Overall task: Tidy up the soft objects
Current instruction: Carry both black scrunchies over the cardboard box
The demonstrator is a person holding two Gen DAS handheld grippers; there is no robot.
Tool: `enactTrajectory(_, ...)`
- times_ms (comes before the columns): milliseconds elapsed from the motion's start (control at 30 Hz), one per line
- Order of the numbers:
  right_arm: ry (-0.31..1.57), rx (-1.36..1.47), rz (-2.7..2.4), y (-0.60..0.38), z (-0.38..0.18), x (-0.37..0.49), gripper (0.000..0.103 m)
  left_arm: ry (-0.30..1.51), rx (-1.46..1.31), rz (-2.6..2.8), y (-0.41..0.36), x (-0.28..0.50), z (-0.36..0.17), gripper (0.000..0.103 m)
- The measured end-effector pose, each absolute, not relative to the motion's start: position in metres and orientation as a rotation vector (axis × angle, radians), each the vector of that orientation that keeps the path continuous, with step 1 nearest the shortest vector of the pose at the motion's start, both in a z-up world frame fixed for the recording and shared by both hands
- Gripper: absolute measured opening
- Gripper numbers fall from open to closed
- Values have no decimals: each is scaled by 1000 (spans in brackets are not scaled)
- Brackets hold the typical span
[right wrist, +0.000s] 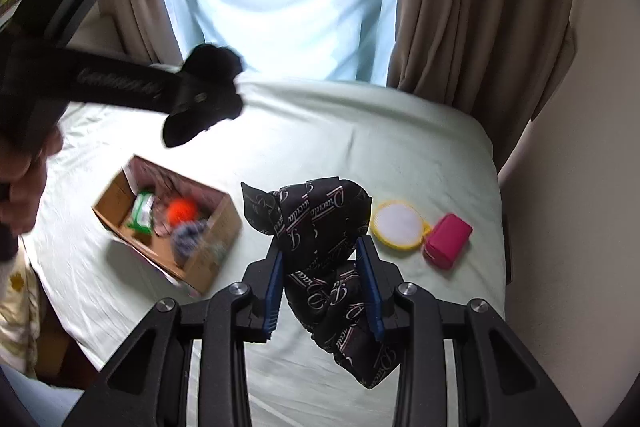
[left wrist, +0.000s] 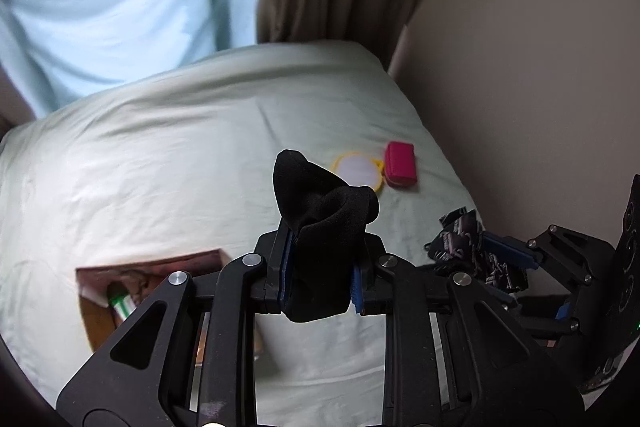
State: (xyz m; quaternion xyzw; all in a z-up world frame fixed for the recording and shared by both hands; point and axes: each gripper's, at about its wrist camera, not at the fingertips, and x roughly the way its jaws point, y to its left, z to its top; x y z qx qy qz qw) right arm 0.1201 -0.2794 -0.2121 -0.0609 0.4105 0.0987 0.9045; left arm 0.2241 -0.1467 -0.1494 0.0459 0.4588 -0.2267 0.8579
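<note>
Our left gripper point(left wrist: 320, 267) clamps a plain black cloth point(left wrist: 320, 223) between its blue pads, the fabric bunching up above the fingertips, held in the air over the pale green bed sheet point(left wrist: 160, 167). Our right gripper point(right wrist: 326, 291) grips a black printed scarf point(right wrist: 320, 227) with pale lettering, its tail drooping toward 5 o'clock. In the right wrist view, the open cardboard box point(right wrist: 208, 259) sits on the sheet at 9 o'clock of the scarf, holding an orange ball point(right wrist: 182, 209) and a green packet point(right wrist: 142, 213). At 3 o'clock lie a yellow-rimmed round pad point(right wrist: 398, 225) and, touching it, a pink pouch point(right wrist: 448, 241).
</note>
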Motion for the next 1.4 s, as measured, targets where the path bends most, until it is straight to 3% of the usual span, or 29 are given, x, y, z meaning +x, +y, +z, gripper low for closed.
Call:
enactTrajectory(300,848,-11,201,-190,-170,129,32,912,51,-347,-20,204,-122,20)
enactTrajectory(567,904,-6,238,-100,-189,152,32,953,28,-267,83,208,-143,20)
enactTrajectory(967,1088,46,237,-15,-269,200,32,1129,3,-237,181,231,-243,20)
enactTrajectory(1400,1273,182,201,22,-362,271,32,1288,53,-322,172,262,-356,20)
